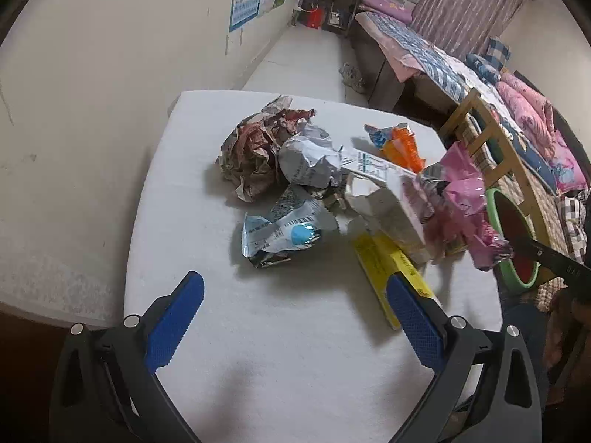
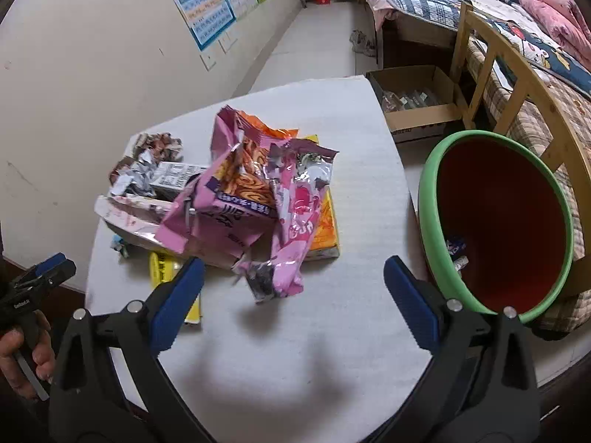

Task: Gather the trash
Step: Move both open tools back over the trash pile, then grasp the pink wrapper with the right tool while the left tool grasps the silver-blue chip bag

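In the left wrist view, the left gripper (image 1: 295, 291) is being held wide, nothing between its blue pads, above the white table (image 1: 288, 350) at the lower middle of the frame. Toward the centre, a crumpled red-and-grey paper ball (image 1: 255, 151), a crumpled white wrapper (image 1: 308, 164) and a blue-and-silver packet (image 1: 280, 232) are lying close together. Further right, a yellow box (image 1: 384, 262) is lying beside a torn white carton (image 1: 388, 206).

In the right wrist view, a hand (image 2: 22, 361) is being seen at the lower left edge. The right gripper (image 2: 293, 282) is being held wide, gripping nothing, at the lower middle. A pink snack wrapper (image 2: 225, 214) is lying on the heap just beyond its fingertips. At the right, a green-rimmed red bin (image 2: 498, 221) is being shown tilted beside the table, scraps lying inside.
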Demonstrator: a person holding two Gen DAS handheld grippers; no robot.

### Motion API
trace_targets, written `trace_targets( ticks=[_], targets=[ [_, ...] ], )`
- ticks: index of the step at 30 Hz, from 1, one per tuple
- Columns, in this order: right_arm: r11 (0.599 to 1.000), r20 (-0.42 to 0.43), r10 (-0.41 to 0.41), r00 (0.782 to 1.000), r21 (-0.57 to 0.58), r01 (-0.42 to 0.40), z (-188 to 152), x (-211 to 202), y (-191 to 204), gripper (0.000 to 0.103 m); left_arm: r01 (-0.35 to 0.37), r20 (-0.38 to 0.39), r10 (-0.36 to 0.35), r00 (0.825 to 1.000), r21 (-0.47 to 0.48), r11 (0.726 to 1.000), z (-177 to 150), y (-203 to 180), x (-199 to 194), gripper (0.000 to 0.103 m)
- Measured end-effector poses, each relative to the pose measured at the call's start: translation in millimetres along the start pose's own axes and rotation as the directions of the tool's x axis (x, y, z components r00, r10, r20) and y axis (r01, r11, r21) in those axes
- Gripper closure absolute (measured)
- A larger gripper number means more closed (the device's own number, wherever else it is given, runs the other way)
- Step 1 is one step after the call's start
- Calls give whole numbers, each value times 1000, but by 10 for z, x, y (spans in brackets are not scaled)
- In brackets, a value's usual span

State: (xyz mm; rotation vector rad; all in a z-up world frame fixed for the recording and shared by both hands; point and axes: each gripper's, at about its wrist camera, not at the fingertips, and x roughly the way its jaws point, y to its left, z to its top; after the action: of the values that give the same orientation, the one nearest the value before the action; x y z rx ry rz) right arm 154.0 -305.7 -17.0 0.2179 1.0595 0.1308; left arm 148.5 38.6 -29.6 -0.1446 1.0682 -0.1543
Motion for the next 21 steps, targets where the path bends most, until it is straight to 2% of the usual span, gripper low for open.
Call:
trace_targets(
  ticks=[6,13,20,21],
  targets=[
    [1000,-71,6,997,-5,-6,50,253,24,18,-11,-33,11,999,25,1000,68,14,262,8],
    [1000,-107,18,994,6,-17,53,439,32,23,-25,-72,29,997,57,998,178,2,595,8],
    [1000,-134,19,991,11,-18,63,548,28,39,-50,-108,65,992,131,990,249,-55,901,9],
    [1000,-138,19,990,12,-18,65,561,24,44,-59,-116,77,990,149,987,255,-69,953,10]
  ],
)
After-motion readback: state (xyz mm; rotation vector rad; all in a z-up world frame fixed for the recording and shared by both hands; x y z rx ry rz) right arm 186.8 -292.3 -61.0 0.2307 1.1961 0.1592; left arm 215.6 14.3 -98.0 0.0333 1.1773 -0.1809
